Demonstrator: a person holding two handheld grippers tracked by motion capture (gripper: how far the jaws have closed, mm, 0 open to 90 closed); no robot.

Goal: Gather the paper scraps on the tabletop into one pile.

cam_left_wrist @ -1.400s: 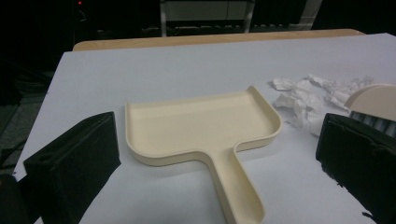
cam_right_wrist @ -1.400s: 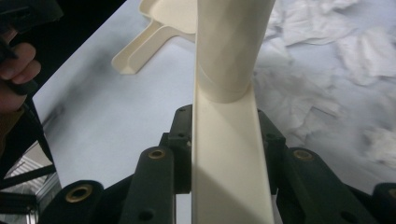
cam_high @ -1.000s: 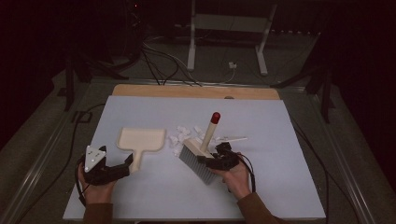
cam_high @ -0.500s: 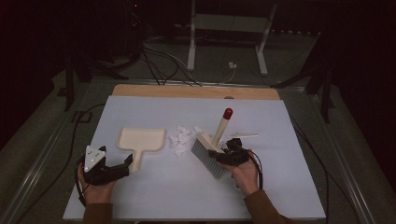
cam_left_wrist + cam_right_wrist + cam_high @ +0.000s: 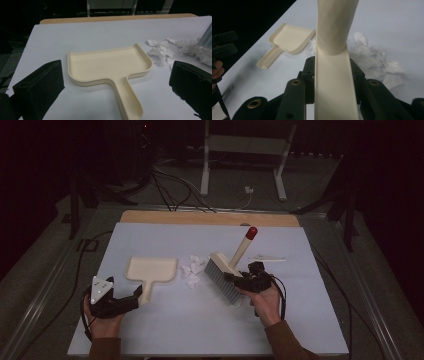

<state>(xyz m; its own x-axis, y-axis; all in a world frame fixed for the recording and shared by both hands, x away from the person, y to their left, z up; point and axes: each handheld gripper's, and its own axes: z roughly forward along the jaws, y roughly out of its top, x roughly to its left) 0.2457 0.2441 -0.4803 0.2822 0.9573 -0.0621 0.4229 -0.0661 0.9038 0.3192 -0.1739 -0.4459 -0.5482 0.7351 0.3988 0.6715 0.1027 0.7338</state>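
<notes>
Brush lifted and swung right, ready to sweep.

The right gripper (image 5: 239, 281), clamped on the brush (image 5: 225, 276), has carried it right of the paper scraps (image 5: 192, 271); the left gripper (image 5: 134, 296) waits spread at the dustpan (image 5: 150, 270) handle, so a leftward sweep looks next.

high overhead, two close views, shared dustpan (image 5: 151, 269)

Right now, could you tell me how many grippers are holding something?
1. The right gripper is shut on the brush, lifted beside the crumpled paper. The left gripper is open, its jaws either side of the dustpan handle.
</notes>
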